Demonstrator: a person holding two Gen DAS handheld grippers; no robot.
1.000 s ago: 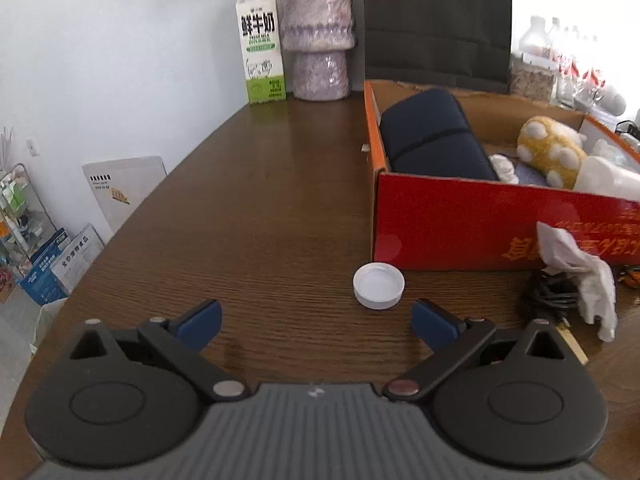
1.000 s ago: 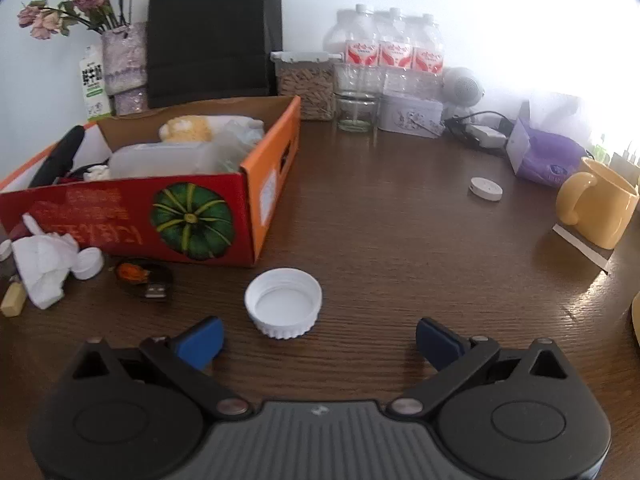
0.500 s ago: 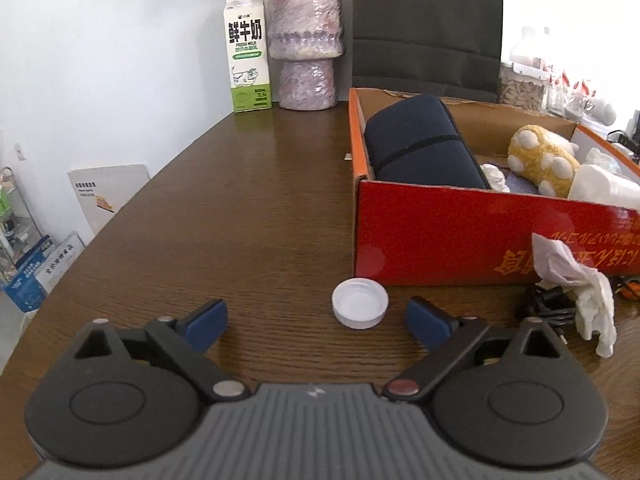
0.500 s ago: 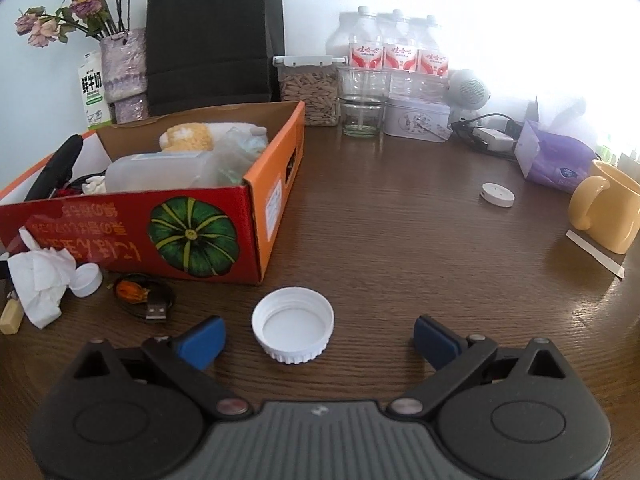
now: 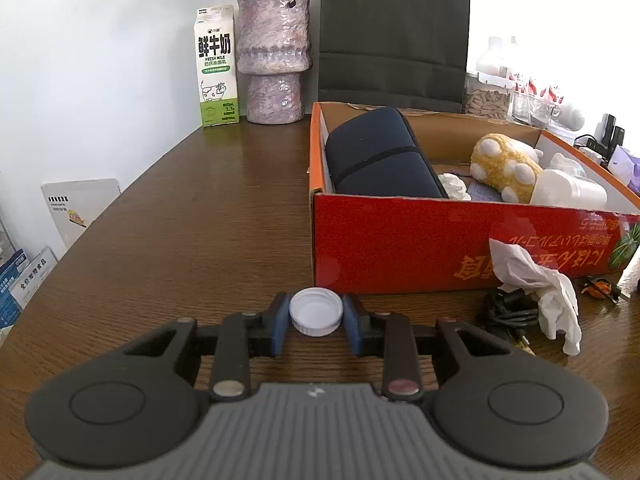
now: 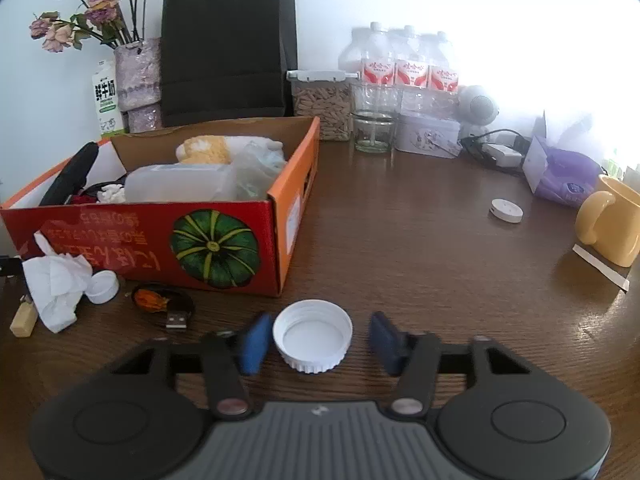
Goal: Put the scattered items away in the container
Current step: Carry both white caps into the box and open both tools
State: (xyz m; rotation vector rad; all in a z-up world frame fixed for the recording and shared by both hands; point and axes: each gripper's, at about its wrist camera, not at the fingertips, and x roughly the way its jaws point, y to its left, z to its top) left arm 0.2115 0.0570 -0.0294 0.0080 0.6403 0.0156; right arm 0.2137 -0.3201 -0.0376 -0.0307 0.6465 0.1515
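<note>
**Two white caps framed by two grippers beside the pumpkin box**

Milk carton (image 5: pixel 216 67) behind the red cardboard box's (image 5: pixel 400 248) far left corner, printed "鲜牛奶" and "FRESH MILK" over a small cow drawing and a green base band. Upside-down orange and white lettering along the box's red front wall, too distorted to read surely; green pumpkin picture (image 6: pixel 216 249) near that wall's right end. Red-labelled water bottles (image 6: pixel 408 68) behind the box's right side, label characters too small to read.

Small white cap (image 5: pixel 316 311) on the worktop (image 5: pixel 200 232) just in front of the box's front left corner, open side up, round, so no long axis to tell. Left gripper (image 5: pixel 316 322) closing on it, blue pads touching the rim on both sides, cap between them and grasped.

Larger ribbed white cap (image 6: pixel 312 334) on the worktop just in front of the box's front right corner, also open side up. Right gripper (image 6: pixel 318 340) closing around it, left pad just beside the rim, right pad apart from it with a visible gap; not yet clenched on the cap.

Crumpled tissue (image 6: pixel 56 284), black cable with a USB plug (image 6: pixel 176 318) and an orange-tied coil (image 6: pixel 150 300) lying against the front wall of the box. Yellow mug (image 6: pixel 610 220) well to the right of the box.
</note>
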